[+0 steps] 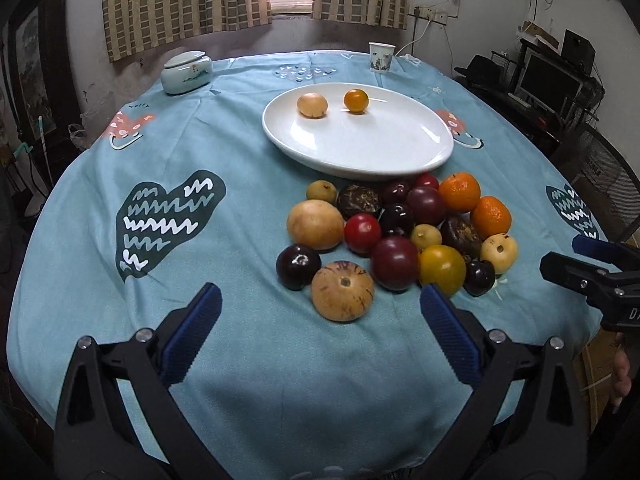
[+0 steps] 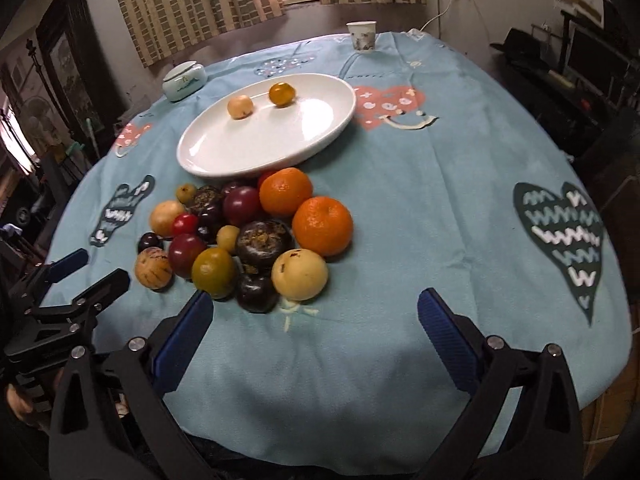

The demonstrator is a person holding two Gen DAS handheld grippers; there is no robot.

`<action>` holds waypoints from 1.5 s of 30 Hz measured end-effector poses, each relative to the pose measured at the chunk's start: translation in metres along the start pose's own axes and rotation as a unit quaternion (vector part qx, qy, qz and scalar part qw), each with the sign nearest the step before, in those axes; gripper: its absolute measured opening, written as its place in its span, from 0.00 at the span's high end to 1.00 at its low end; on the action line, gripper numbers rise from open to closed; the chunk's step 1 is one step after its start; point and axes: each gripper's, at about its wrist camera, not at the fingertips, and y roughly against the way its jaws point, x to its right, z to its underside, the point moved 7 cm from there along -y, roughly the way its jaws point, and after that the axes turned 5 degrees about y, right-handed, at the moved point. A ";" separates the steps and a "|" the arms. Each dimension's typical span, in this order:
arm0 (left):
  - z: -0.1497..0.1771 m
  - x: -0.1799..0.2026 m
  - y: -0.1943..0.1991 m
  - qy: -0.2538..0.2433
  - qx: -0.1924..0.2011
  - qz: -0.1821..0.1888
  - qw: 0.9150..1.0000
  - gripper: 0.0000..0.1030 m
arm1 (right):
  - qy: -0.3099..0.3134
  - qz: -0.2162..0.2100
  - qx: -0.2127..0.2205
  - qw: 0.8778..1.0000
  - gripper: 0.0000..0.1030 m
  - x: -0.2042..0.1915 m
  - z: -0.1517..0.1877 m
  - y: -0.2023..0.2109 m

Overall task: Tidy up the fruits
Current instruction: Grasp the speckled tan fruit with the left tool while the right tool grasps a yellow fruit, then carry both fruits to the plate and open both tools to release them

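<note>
Covering the round table is a matte light-blue tablecloth (image 1: 248,360) printed with dark green and pink hearts. A glossy white oval plate (image 1: 360,148) is set beyond the middle, and two fruits are held in it: a pale tan round fruit (image 1: 312,104) and a small orange-yellow fruit (image 1: 356,100), slightly apart at the far side. A heap of fruits (image 1: 396,236) is piled on the cloth against the plate's near rim: smooth dark plums, a shiny red one, two dimpled oranges, rough brown-black ones, pale yellow globes. A tan melon with purple streaks (image 1: 343,291) lies at the near edge of the heap. A lidded celadon jar (image 1: 186,72) and a paper cup (image 1: 381,57) are seen at the far edge.

The left gripper (image 1: 320,308) is spread wide with nothing held; the streaked melon sits just ahead, between its ribbed blue pads (image 1: 448,328). The right gripper (image 2: 316,312) is likewise spread wide and empty, with the heap ahead toward its left finger.
</note>
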 end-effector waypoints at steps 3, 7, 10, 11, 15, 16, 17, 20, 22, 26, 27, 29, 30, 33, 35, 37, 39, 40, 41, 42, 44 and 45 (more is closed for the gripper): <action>0.001 0.000 -0.002 0.000 -0.003 -0.003 1.000 0.02 | 0.017 0.017 0.003 1.000 0.01 -0.002 -0.002 -0.002; 0.000 -0.001 -0.005 -0.001 -0.008 -0.007 1.000 0.02 | 0.026 -0.001 0.018 0.999 0.26 -0.007 -0.003 -0.006; 0.002 -0.004 -0.010 0.002 -0.016 -0.007 1.000 0.02 | 0.022 -0.024 0.004 0.999 0.50 -0.008 -0.004 -0.017; 0.002 -0.005 -0.012 0.004 -0.019 -0.006 1.000 0.02 | 0.018 -0.025 -0.004 1.000 0.50 -0.007 -0.003 -0.023; 0.005 -0.009 -0.018 0.011 -0.032 -0.001 0.999 0.02 | 0.000 -0.032 -0.025 0.999 0.50 -0.004 -0.001 -0.043; 0.006 -0.009 -0.019 0.013 -0.034 0.002 0.999 0.02 | -0.003 -0.033 -0.032 0.999 0.51 -0.004 0.000 -0.049; 0.006 -0.010 -0.020 0.015 -0.037 0.005 0.999 0.02 | -0.013 -0.043 -0.023 0.999 0.52 -0.002 -0.002 -0.052; 0.008 -0.011 -0.024 0.019 -0.047 0.005 0.999 0.02 | -0.013 -0.056 -0.020 0.998 0.61 -0.003 -0.003 -0.052; 0.009 -0.013 -0.026 0.021 -0.052 0.005 0.998 0.02 | -0.003 -0.052 -0.009 0.999 0.61 -0.008 -0.003 -0.043; 0.010 -0.011 -0.029 0.021 -0.052 0.008 0.998 0.02 | 0.019 -0.015 0.018 1.000 0.61 -0.009 -0.008 -0.023; 0.011 -0.009 -0.030 0.020 -0.053 0.010 0.998 0.02 | 0.018 -0.013 0.021 1.000 0.61 -0.008 -0.008 -0.020; 0.010 -0.005 -0.034 0.016 -0.051 0.011 0.998 0.03 | 0.015 -0.018 0.020 1.000 0.61 -0.007 -0.009 -0.019; 0.010 -0.005 -0.037 0.015 -0.047 0.007 0.999 0.08 | 0.015 -0.019 0.018 1.000 0.61 -0.007 -0.008 -0.019; 0.011 0.000 -0.054 0.016 -0.060 0.021 0.998 0.40 | 0.015 -0.026 0.011 0.999 0.61 -0.009 -0.006 -0.021; 0.011 0.002 -0.059 0.022 -0.057 0.020 0.998 0.46 | 0.017 -0.029 0.011 0.999 0.61 -0.011 -0.006 -0.020; 0.012 0.008 -0.057 0.007 -0.060 0.030 0.998 0.62 | 0.018 -0.028 0.013 0.999 0.61 -0.011 -0.006 -0.018; 0.010 0.008 -0.052 0.009 -0.056 0.033 0.998 0.62 | 0.016 -0.027 0.018 0.999 0.61 -0.011 -0.006 -0.015; 0.008 0.007 -0.050 0.011 -0.053 0.034 0.998 0.63 | 0.016 -0.028 0.020 0.999 0.61 -0.011 -0.006 -0.014; 0.007 0.006 -0.047 0.013 -0.048 0.033 0.998 0.63 | 0.017 -0.029 0.020 0.999 0.61 -0.011 -0.006 -0.014; 0.005 0.004 -0.043 0.016 -0.043 0.032 0.998 0.63 | 0.018 -0.030 0.020 0.999 0.61 -0.012 -0.005 -0.014; 0.002 0.002 -0.037 0.021 -0.038 0.036 0.998 0.63 | 0.020 -0.033 0.017 0.999 0.61 -0.015 -0.004 -0.016; 0.002 0.001 -0.035 0.022 -0.036 0.038 0.998 0.62 | 0.020 -0.035 0.017 0.999 0.61 -0.015 -0.004 -0.016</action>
